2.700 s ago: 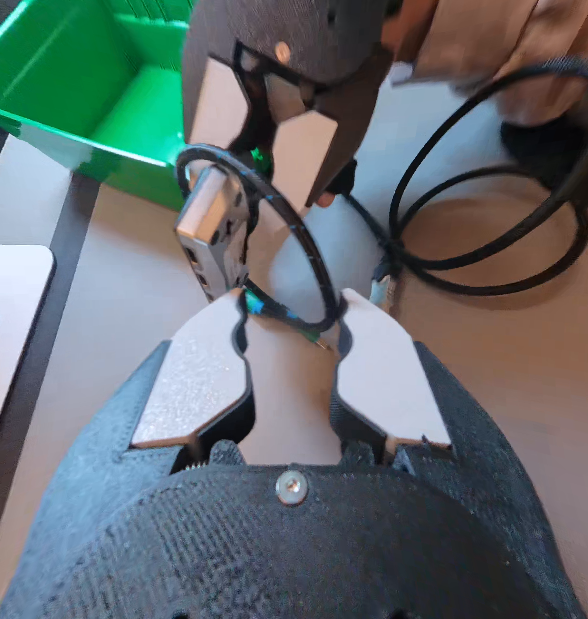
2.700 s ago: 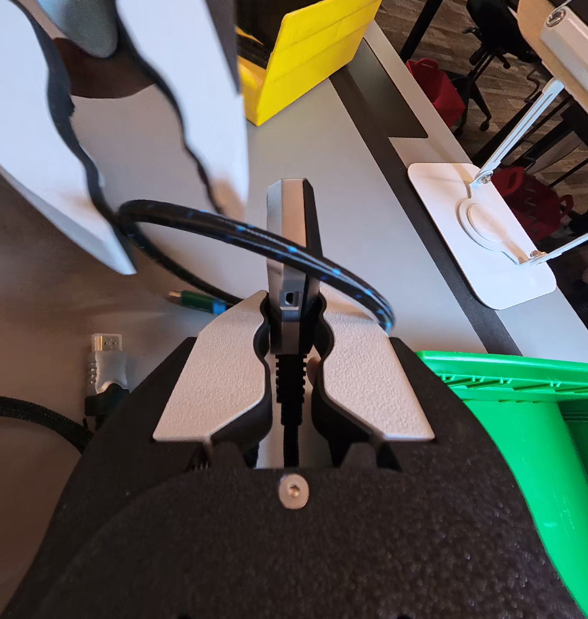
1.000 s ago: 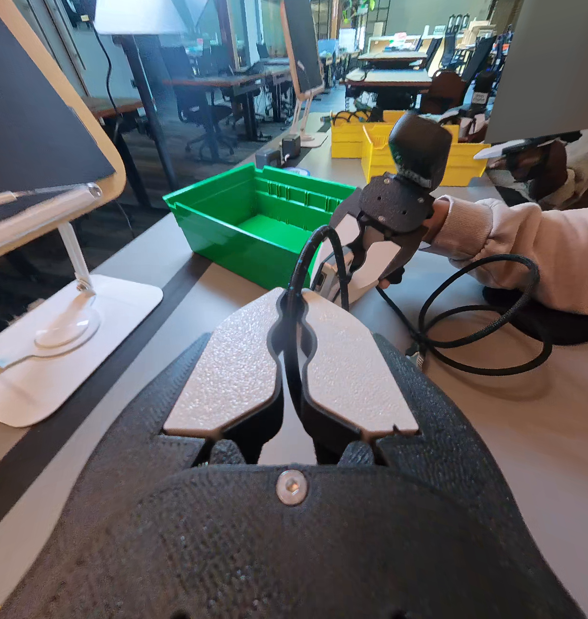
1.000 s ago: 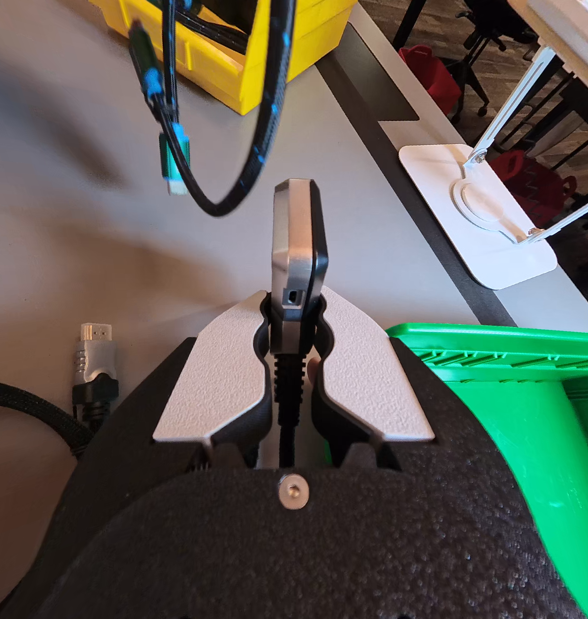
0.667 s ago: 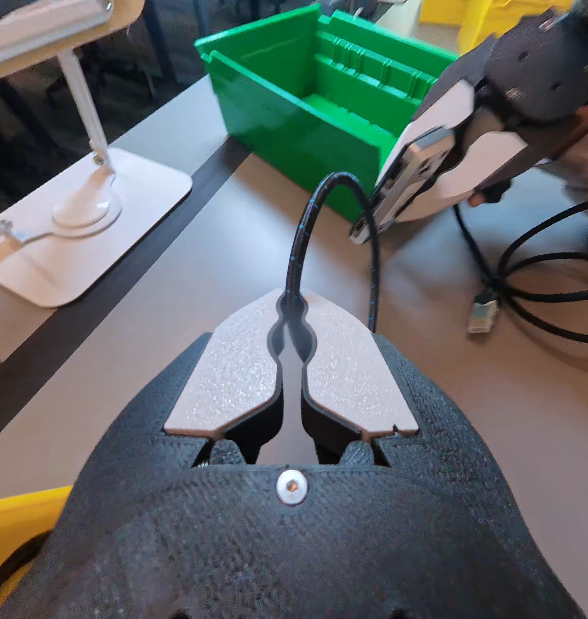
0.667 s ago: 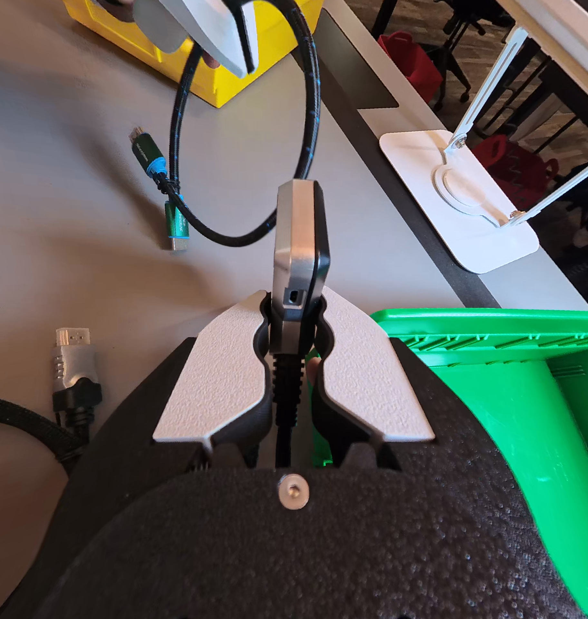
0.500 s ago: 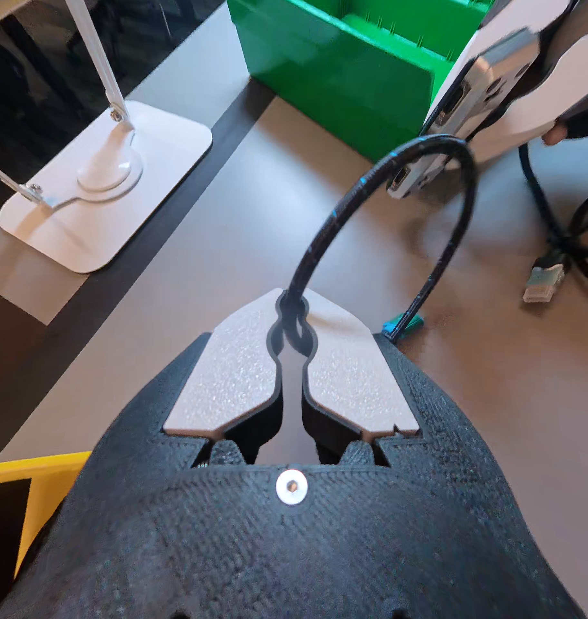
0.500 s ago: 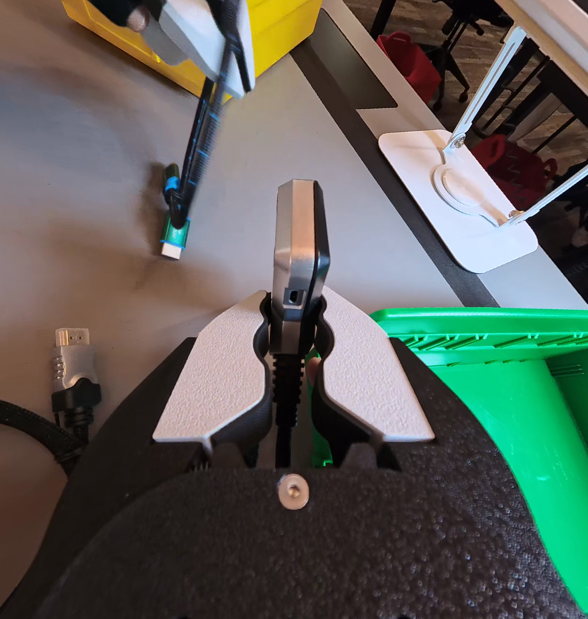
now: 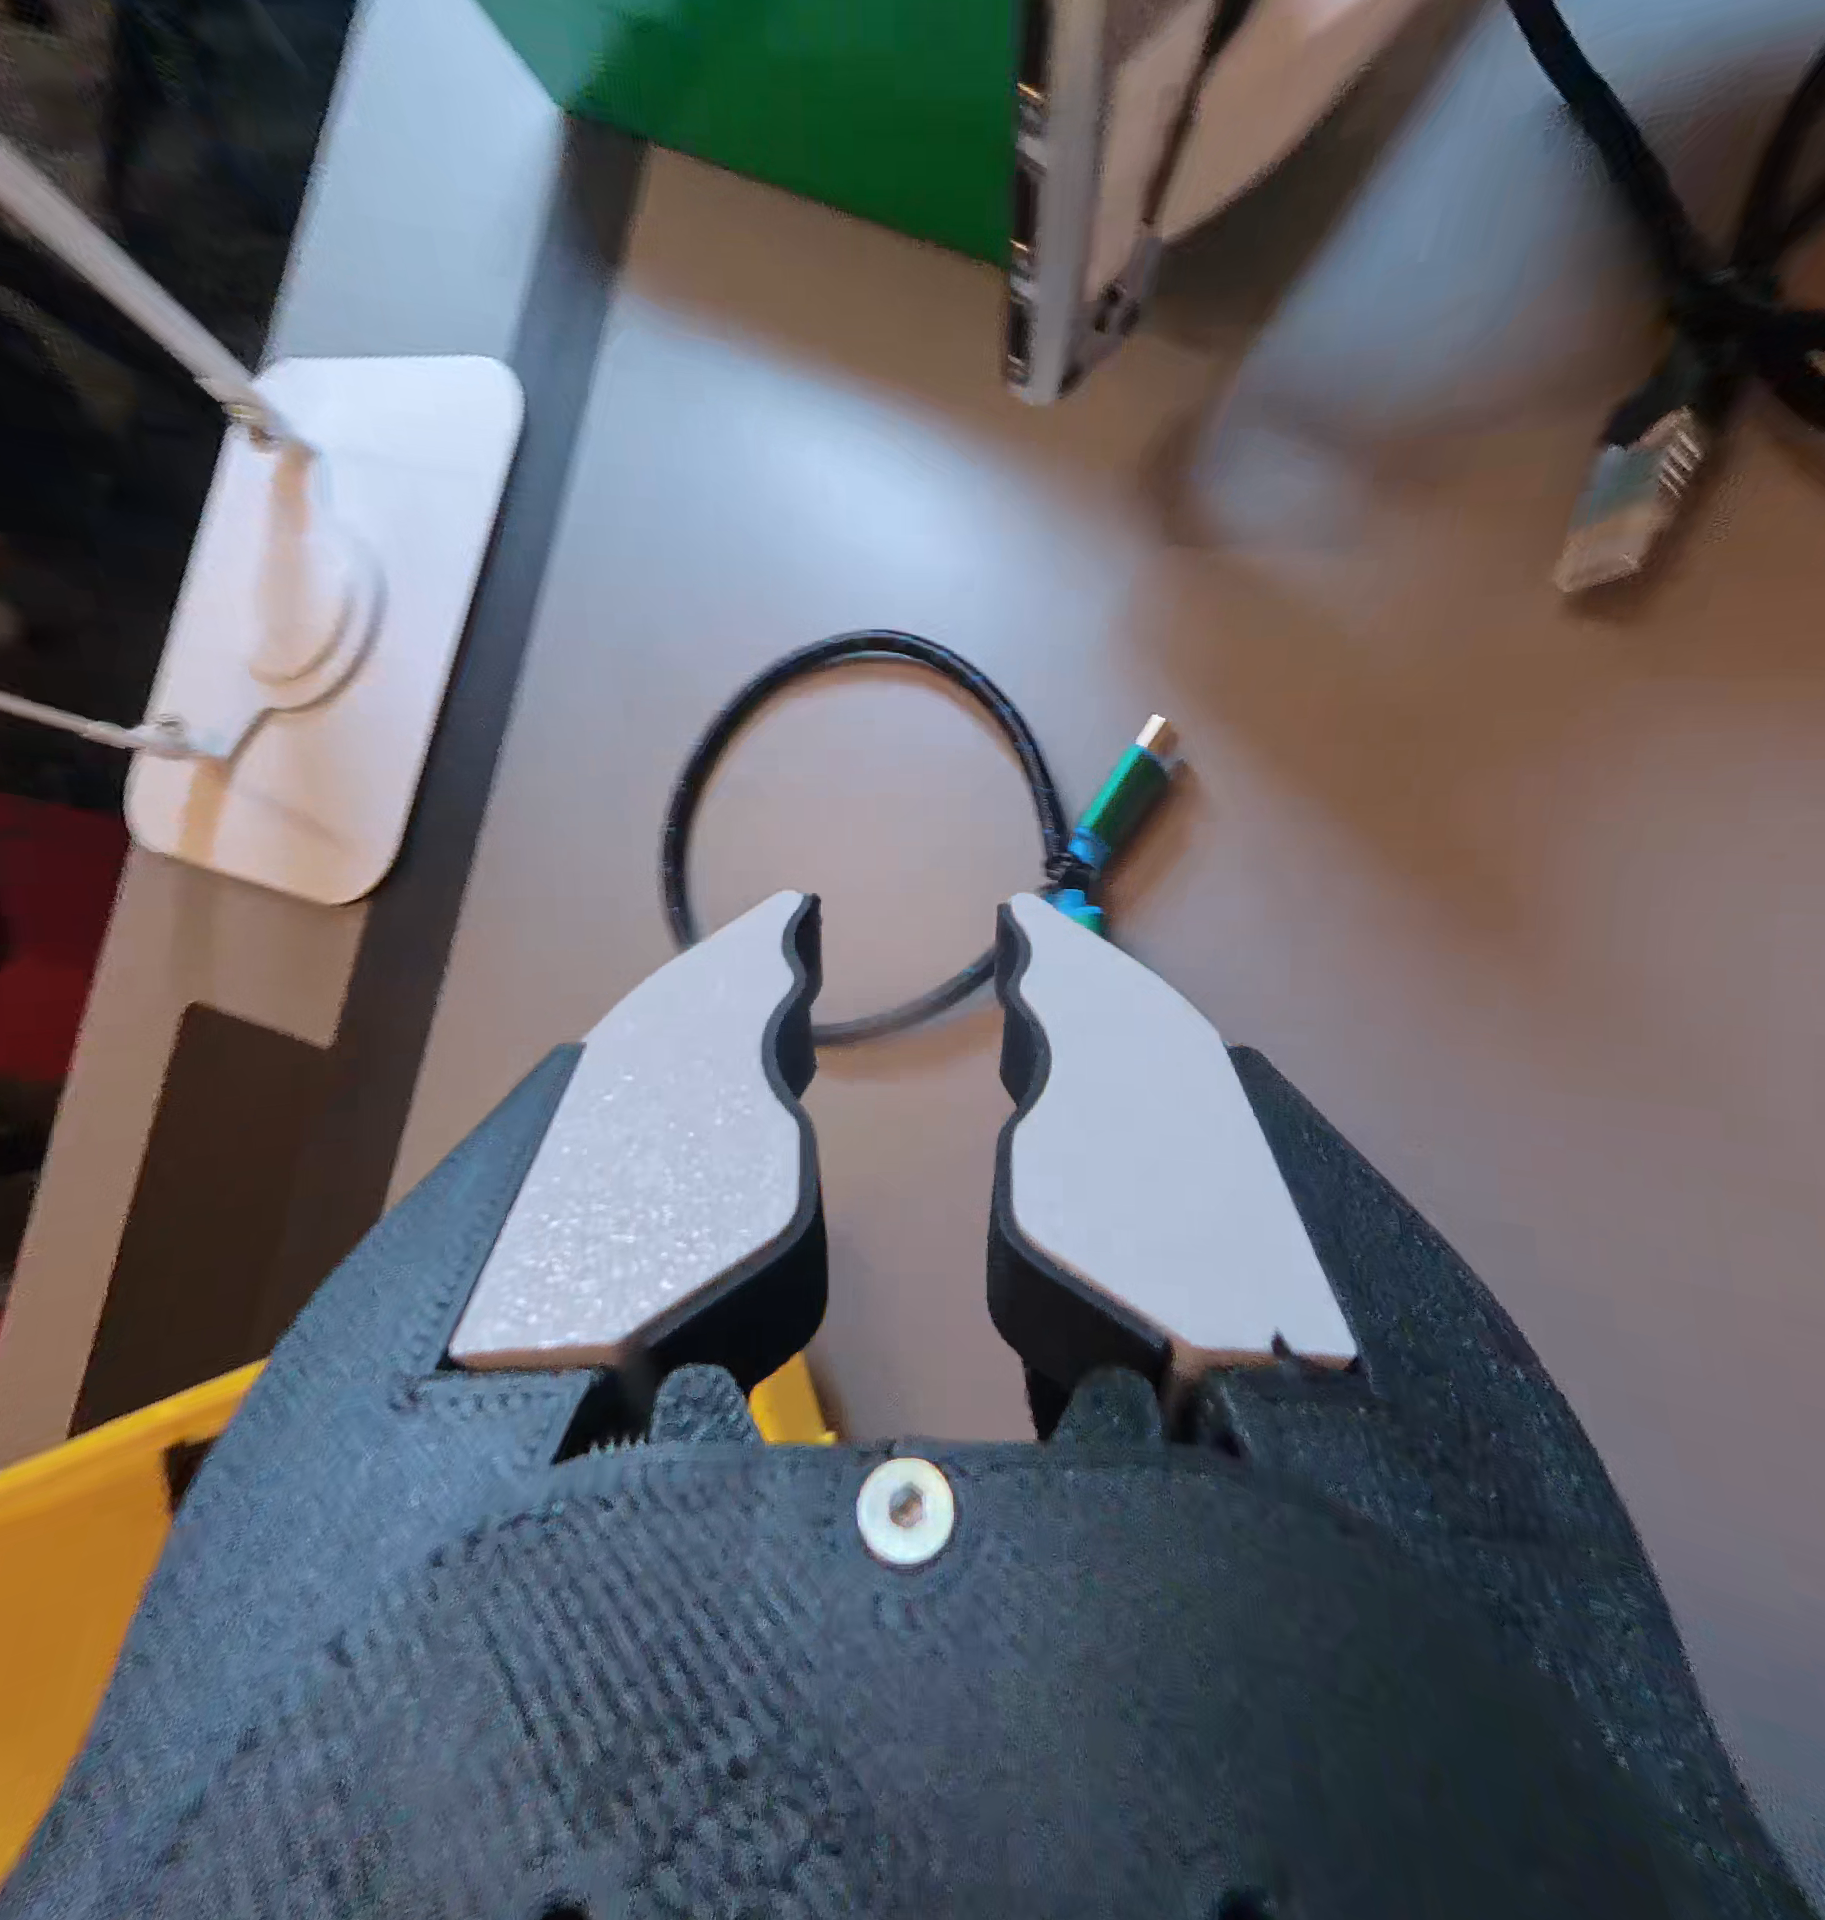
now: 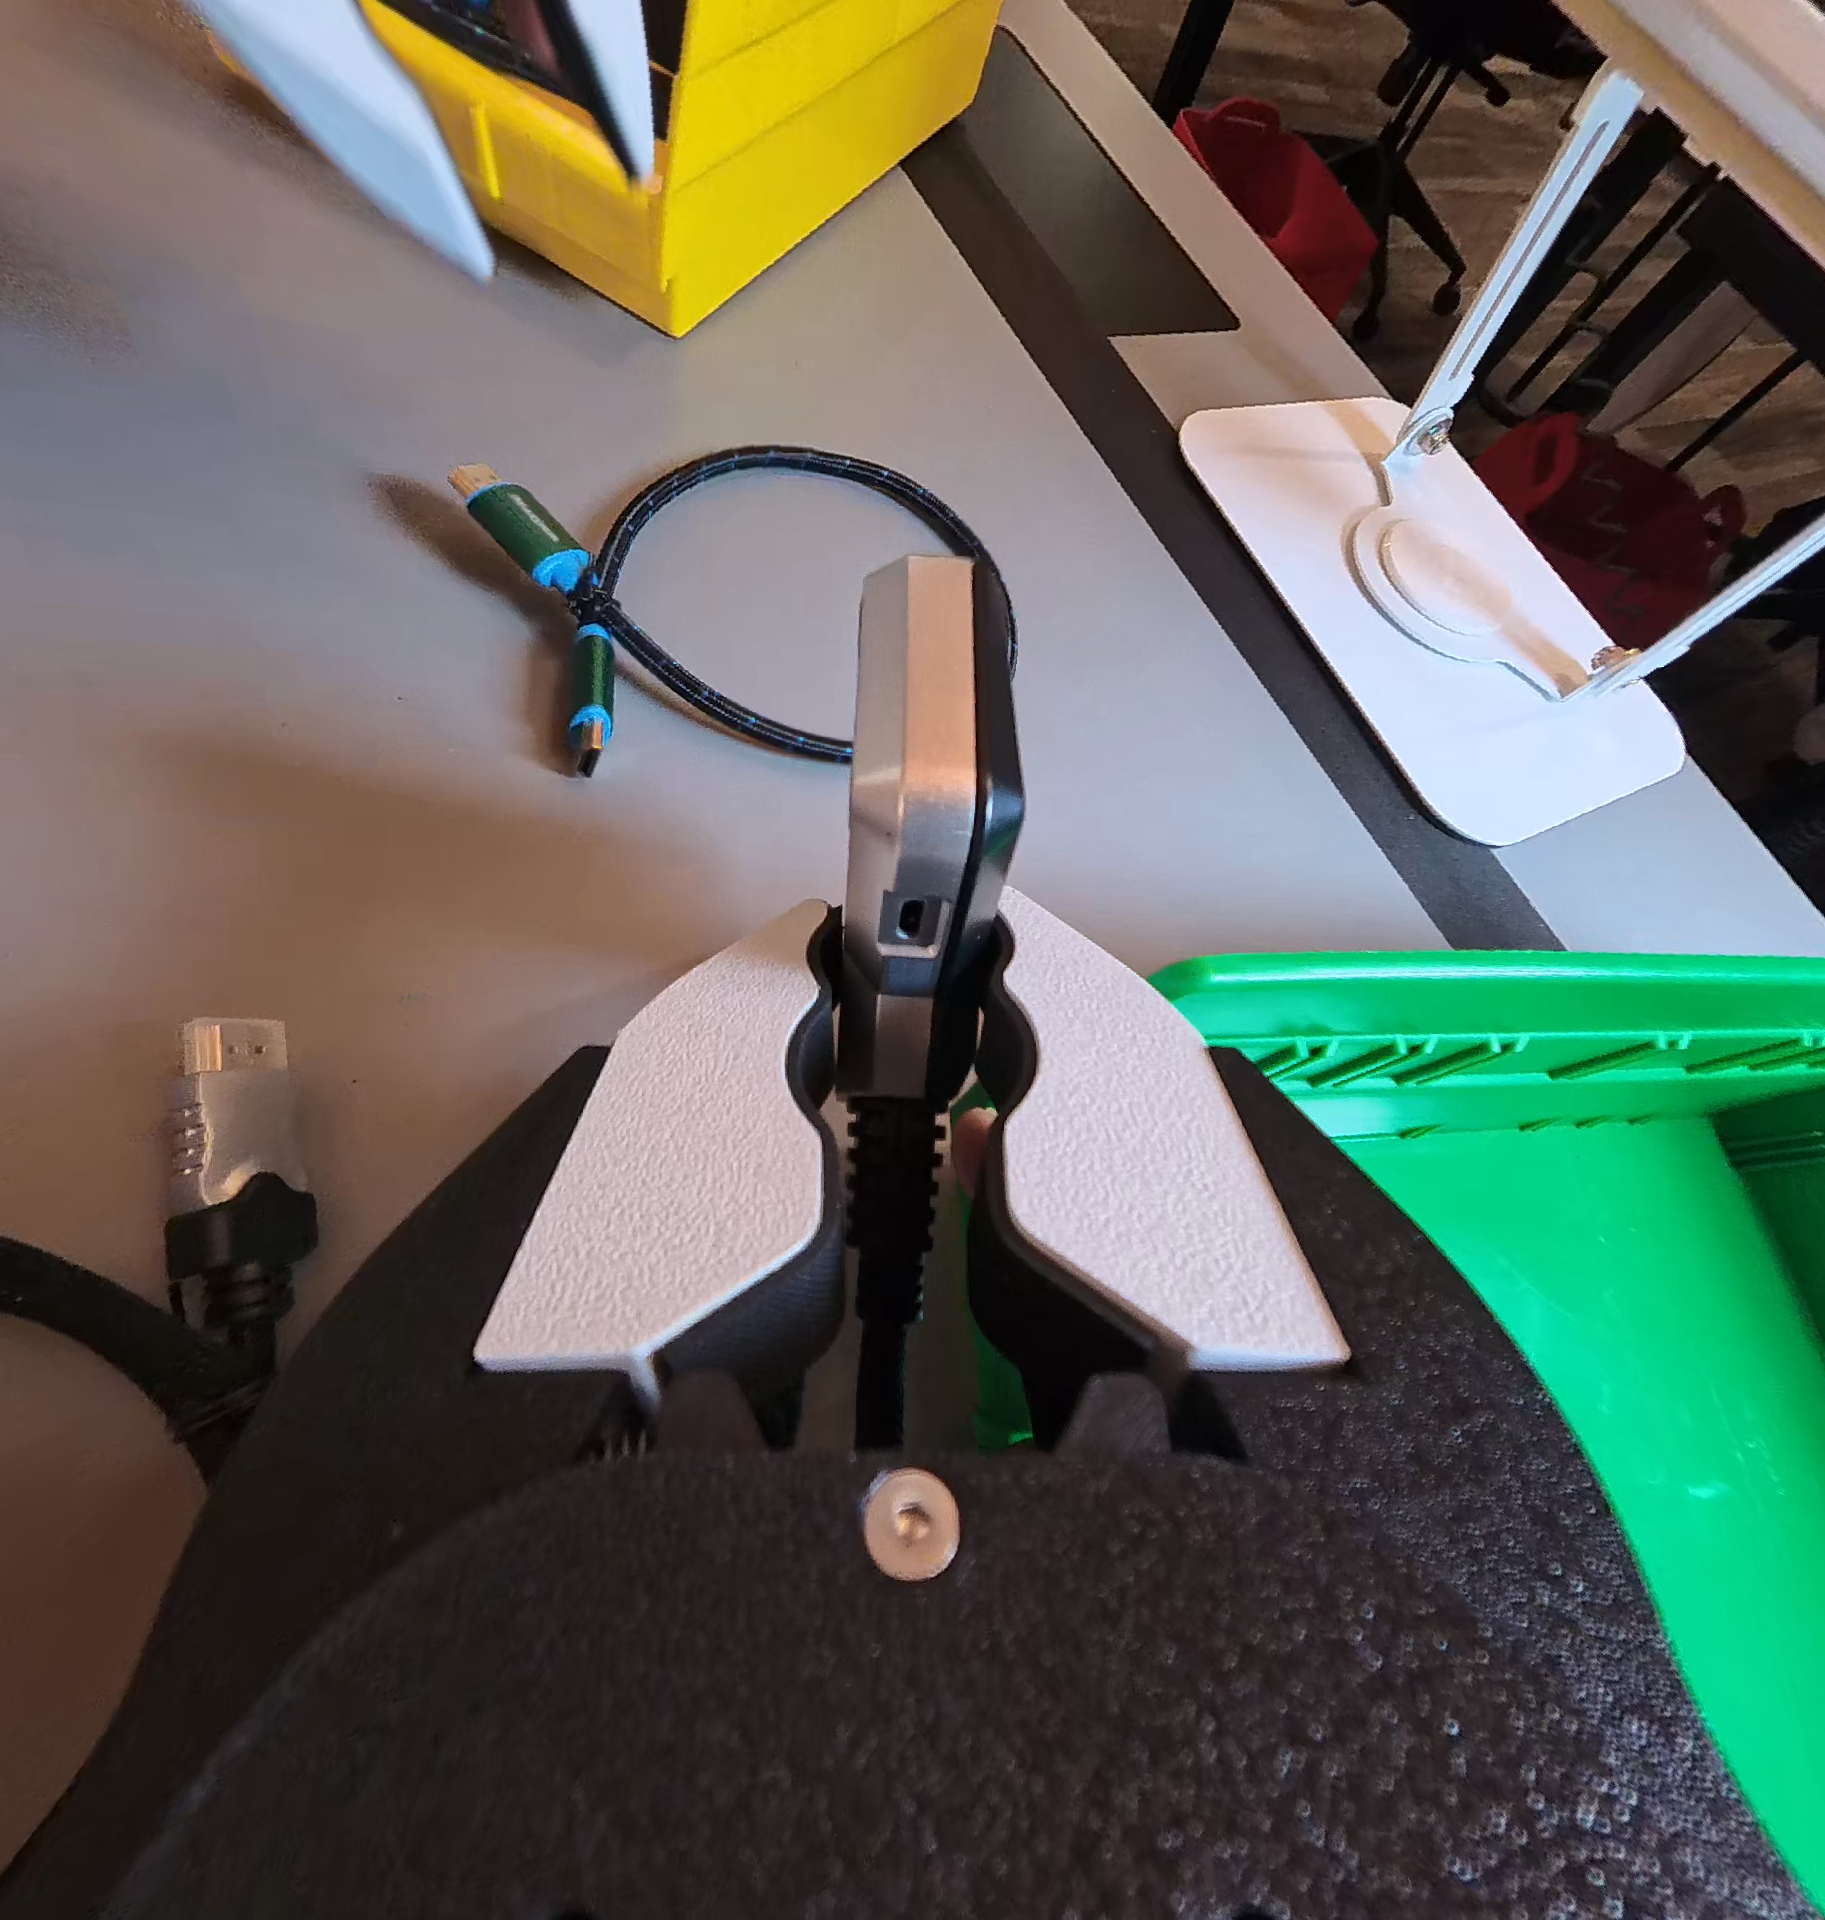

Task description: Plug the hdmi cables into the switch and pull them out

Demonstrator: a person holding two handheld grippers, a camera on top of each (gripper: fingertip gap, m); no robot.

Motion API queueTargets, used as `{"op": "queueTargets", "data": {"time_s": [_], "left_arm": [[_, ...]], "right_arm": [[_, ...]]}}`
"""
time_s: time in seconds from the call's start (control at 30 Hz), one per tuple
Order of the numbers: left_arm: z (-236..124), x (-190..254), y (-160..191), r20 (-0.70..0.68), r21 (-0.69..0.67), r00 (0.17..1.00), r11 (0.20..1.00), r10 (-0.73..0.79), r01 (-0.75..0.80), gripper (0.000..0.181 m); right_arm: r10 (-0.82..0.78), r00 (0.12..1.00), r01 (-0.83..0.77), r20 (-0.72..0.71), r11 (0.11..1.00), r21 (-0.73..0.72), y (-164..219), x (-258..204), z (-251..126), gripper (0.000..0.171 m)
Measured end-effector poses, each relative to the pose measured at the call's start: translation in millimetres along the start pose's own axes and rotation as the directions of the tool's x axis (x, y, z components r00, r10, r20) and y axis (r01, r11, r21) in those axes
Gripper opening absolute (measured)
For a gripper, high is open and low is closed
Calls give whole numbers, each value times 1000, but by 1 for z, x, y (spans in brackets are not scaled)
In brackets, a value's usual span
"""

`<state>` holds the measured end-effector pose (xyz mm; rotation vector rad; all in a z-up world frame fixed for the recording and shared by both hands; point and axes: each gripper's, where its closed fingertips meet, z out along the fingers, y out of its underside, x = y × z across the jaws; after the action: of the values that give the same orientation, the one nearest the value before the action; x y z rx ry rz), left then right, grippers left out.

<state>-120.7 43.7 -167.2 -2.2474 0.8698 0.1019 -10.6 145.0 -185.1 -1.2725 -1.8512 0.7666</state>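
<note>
My right gripper is shut on the grey switch and holds it on edge above the table; it also shows in the left wrist view. A short black-and-blue HDMI cable with green plugs lies looped on the table beyond the switch, and also in the left wrist view. My left gripper is open and empty just above that loop; its fingers show at the top of the right wrist view. A thick black cable with a silver HDMI plug lies at the left, unplugged, seen also in the left wrist view.
A green bin stands right of my right gripper. A yellow bin stands at the far side, and its corner shows in the left wrist view. A white lamp base sits past the dark strip along the table's edge. The left gripper's tips are roughly 15 cm from the right gripper's.
My left gripper has opened and let go of the short cable, which now lies looped on the table. My right gripper still holds the switch.
</note>
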Motion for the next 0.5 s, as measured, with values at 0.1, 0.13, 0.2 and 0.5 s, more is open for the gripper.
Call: {"op": "queueTargets", "data": {"time_s": [0.1, 0.13, 0.2, 0.5], "left_arm": [[34, 25, 10, -106, -85, 994, 995, 34, -43, 38], [44, 32, 15, -136, -111, 990, 992, 39, -54, 40], [61, 40, 26, -168, -163, 985, 984, 44, -72, 43], [82, 49, 21, -220, -79, 975, 995, 36, -55, 28]], "right_arm": [[-10, 1000, 10, 0, 1000, -6, 0, -2, 0, 23], [-10, 1000, 10, 0, 1000, -2, -1, -2, 0, 23], [-8, 1000, 8, -1, 1000, 4, -2, -1, -2, 23], [-2, 1000, 2, 3, 1000, 7, 0, -1, -1, 23]]}}
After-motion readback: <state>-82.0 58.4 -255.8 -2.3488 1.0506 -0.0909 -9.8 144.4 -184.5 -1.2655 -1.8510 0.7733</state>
